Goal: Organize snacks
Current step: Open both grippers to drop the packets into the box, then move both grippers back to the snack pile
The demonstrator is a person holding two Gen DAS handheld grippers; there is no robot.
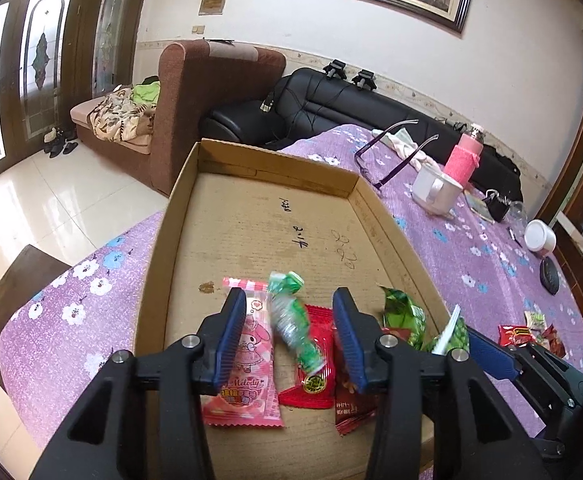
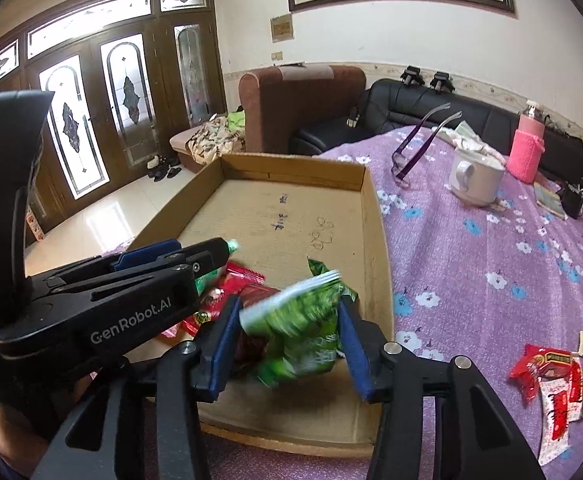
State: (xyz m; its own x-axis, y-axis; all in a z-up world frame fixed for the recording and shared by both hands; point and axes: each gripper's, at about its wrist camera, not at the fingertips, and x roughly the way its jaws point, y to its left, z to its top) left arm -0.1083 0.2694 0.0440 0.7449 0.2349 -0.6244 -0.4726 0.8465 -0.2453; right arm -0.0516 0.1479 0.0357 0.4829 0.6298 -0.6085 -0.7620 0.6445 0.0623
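We have both grippers over the cardboard box point(image 1: 179, 208): left gripper point(image 1: 289, 320) parted, green candy point(image 1: 293, 328) loose between pads, right gripper point(image 2: 289, 328) parted around blurred green packet point(image 2: 303, 332), more snacks point(image 2: 559, 376) on tablecloth point(image 2: 471, 264).

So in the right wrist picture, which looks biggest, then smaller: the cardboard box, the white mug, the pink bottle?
1. cardboard box, by far the largest.
2 and 3. white mug and pink bottle look about alike; the bottle stands farther back, so I won't rank them.
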